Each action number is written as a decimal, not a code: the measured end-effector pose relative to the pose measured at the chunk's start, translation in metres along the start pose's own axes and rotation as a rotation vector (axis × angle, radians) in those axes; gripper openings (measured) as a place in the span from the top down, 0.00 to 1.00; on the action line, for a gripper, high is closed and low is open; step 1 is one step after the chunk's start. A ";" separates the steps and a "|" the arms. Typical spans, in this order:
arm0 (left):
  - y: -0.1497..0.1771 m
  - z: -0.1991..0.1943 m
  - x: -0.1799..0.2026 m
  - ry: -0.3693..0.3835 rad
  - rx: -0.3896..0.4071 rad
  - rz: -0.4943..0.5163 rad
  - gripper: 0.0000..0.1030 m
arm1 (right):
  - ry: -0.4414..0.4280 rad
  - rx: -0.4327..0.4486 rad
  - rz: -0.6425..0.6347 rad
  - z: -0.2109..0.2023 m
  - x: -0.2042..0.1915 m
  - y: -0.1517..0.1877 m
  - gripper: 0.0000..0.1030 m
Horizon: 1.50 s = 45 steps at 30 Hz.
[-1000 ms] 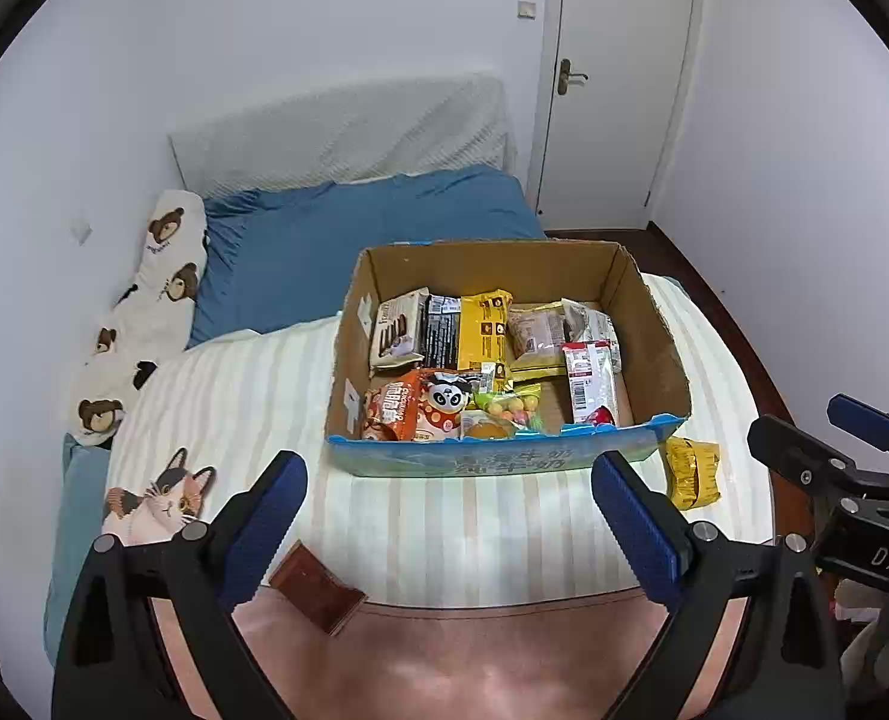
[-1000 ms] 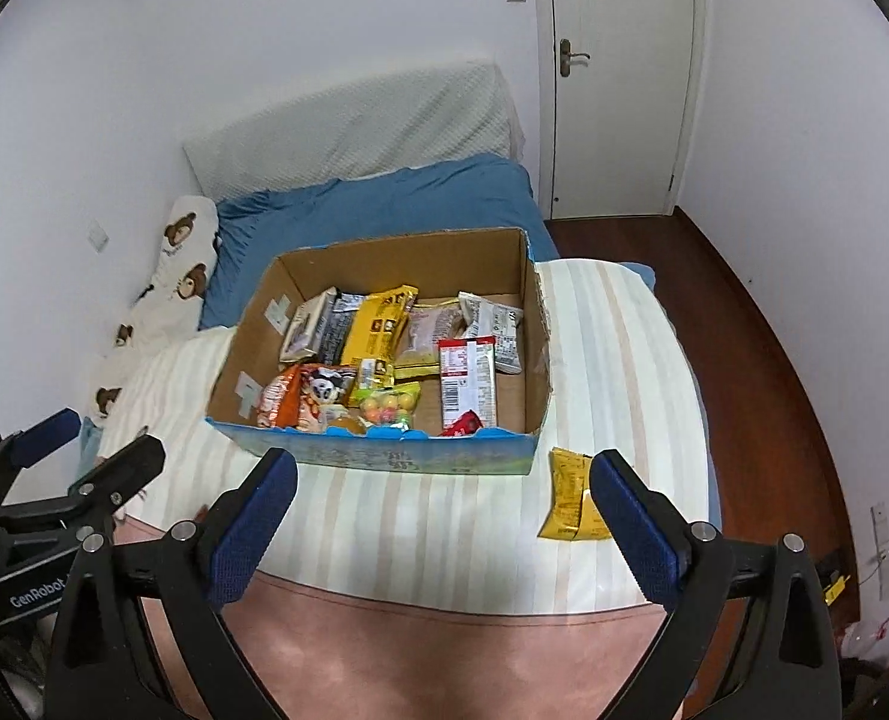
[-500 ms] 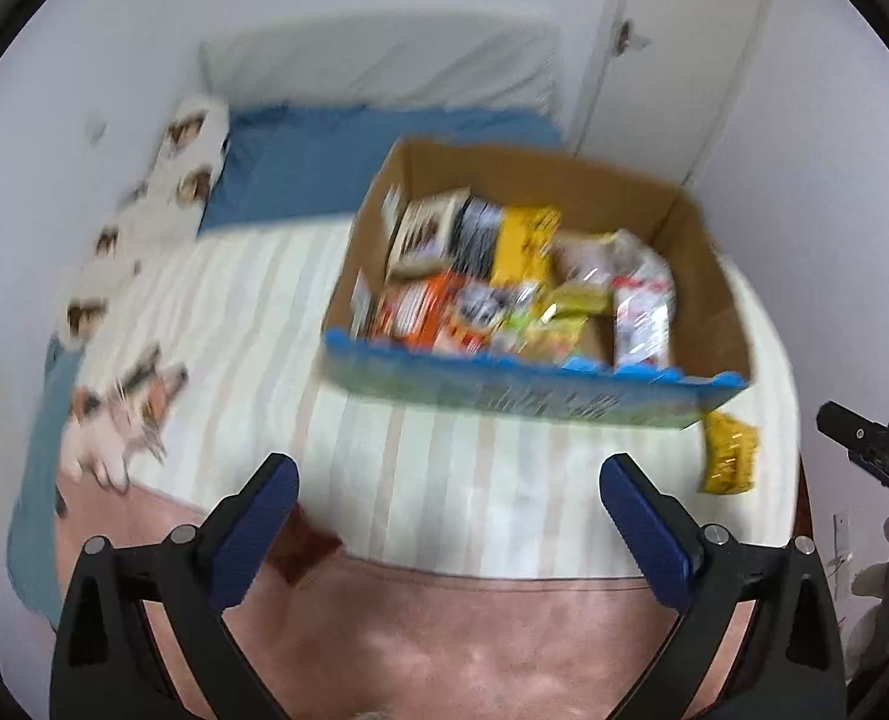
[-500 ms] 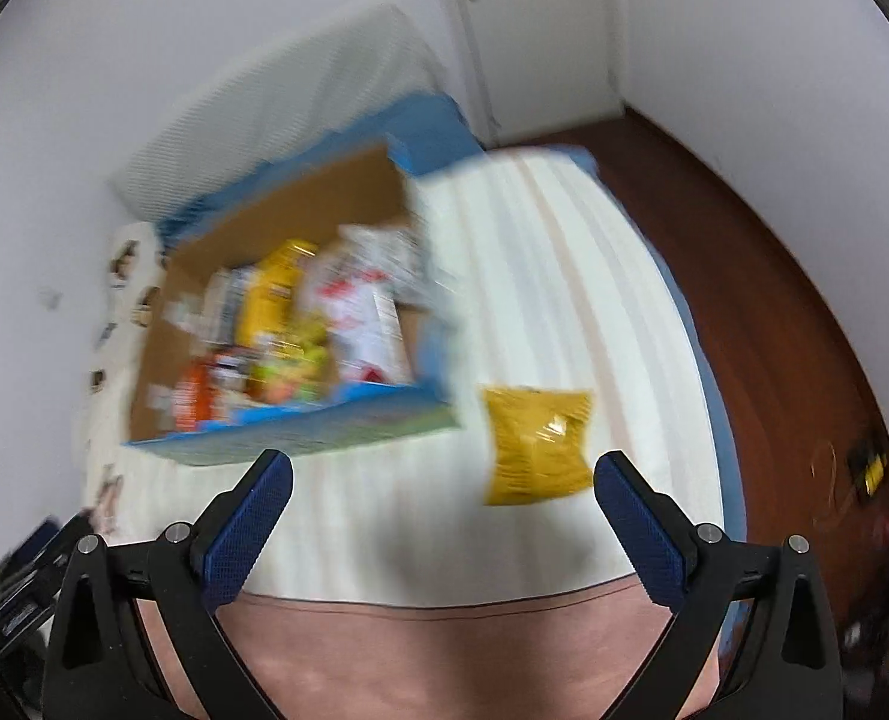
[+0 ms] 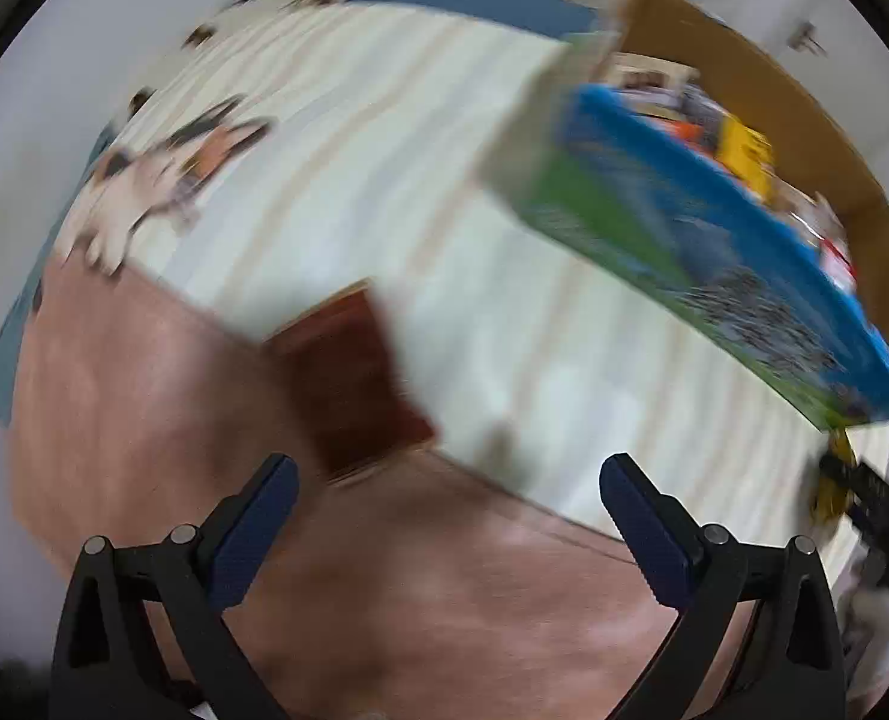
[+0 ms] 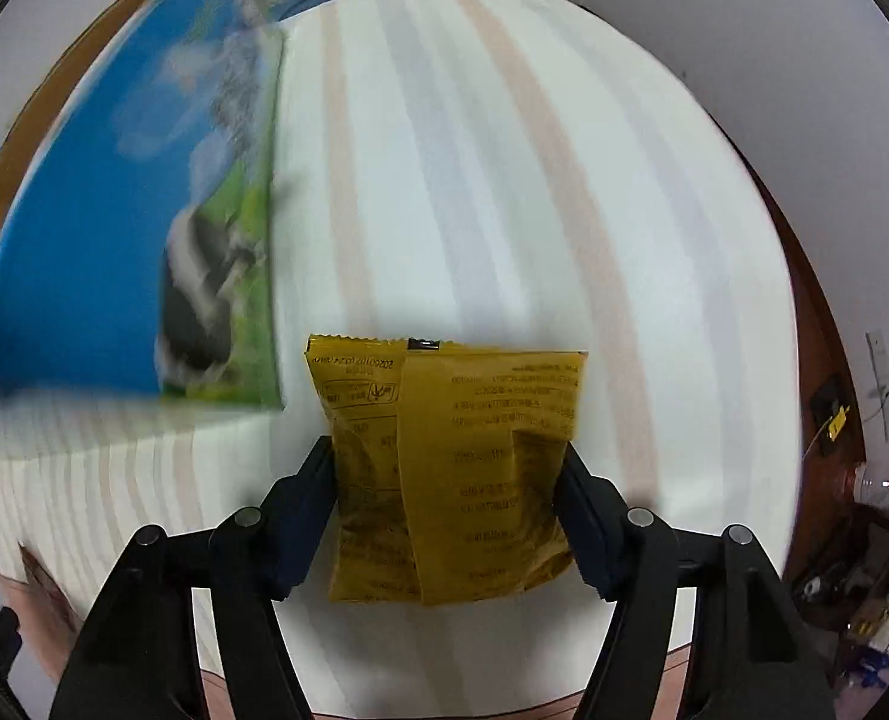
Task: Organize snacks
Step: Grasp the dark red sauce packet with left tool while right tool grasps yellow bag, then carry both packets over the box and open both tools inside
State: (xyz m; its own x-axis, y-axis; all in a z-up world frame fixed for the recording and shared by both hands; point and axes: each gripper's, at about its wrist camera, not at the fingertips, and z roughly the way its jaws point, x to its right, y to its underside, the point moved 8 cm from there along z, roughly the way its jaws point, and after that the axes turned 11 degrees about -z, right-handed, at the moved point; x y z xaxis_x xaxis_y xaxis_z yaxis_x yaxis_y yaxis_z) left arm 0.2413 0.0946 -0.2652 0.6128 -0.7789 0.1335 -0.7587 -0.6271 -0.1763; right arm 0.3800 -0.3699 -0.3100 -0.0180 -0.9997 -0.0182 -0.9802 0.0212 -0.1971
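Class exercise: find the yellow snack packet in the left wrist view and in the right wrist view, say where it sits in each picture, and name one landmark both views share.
Left wrist view: the yellow snack packet is a small blurred patch at the far right edge, below the box corner.
Right wrist view: the packet fills the lower centre, between the right gripper fingers.
Shared landmark: the blue-fronted cardboard box on the striped blanket.

left claw: spread wide | right claw: narrowed, fingers pressing inward
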 end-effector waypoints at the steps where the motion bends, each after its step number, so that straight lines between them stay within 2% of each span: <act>1: -0.002 0.001 -0.010 -0.006 -0.001 -0.027 0.00 | -0.018 0.005 -0.019 -0.001 -0.010 0.008 0.32; 5: -0.008 0.006 -0.047 -0.002 -0.046 -0.144 0.00 | -0.097 -0.017 -0.065 -0.003 -0.046 0.043 0.35; 10: -0.023 0.018 -0.067 0.012 -0.091 -0.244 0.00 | -0.164 -0.052 -0.143 -0.002 -0.096 0.080 0.35; 14: -0.036 0.042 -0.072 0.006 -0.140 -0.295 0.00 | -0.166 -0.062 -0.179 0.000 -0.114 0.091 0.35; 18: -0.042 0.071 -0.062 0.034 -0.199 -0.284 0.01 | -0.152 -0.087 -0.173 0.003 -0.121 0.096 0.33; 20: -0.045 0.073 -0.054 0.040 -0.171 -0.245 0.07 | -0.166 -0.106 -0.156 0.008 -0.120 0.096 0.32; 22: -0.047 0.070 -0.042 0.035 -0.142 -0.187 0.31 | -0.197 -0.109 -0.113 0.013 -0.118 0.089 0.31; 23: -0.046 0.070 -0.033 0.028 -0.134 -0.140 0.35 | -0.209 -0.107 -0.095 0.014 -0.114 0.087 0.31; 24: -0.044 0.069 -0.025 0.029 -0.130 -0.099 0.45 | -0.223 -0.101 -0.068 0.016 -0.110 0.087 0.32; 25: -0.042 0.068 -0.019 0.030 -0.127 -0.065 0.47 | -0.220 -0.095 -0.051 0.016 -0.108 0.089 0.36; 31: 0.000 0.059 0.028 -0.006 -0.090 0.208 0.47 | -0.193 -0.082 -0.091 0.015 -0.107 0.105 0.43; 36: 0.062 0.053 0.055 -0.025 -0.113 0.434 0.47 | -0.201 -0.124 -0.127 0.003 -0.114 0.132 0.44; 41: 0.097 0.053 0.057 -0.019 -0.164 0.491 0.47 | -0.212 -0.183 -0.147 0.000 -0.117 0.173 0.44; 45: 0.112 0.061 0.059 -0.023 -0.186 0.505 0.46 | -0.197 -0.214 -0.172 0.003 -0.125 0.192 0.43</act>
State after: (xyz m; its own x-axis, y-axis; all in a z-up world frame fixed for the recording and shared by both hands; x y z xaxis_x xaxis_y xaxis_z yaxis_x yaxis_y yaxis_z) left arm 0.2060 -0.0219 -0.3366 0.1645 -0.9848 0.0548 -0.9853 -0.1667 -0.0370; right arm 0.1941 -0.2411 -0.3482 0.1698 -0.9658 -0.1958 -0.9850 -0.1723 -0.0041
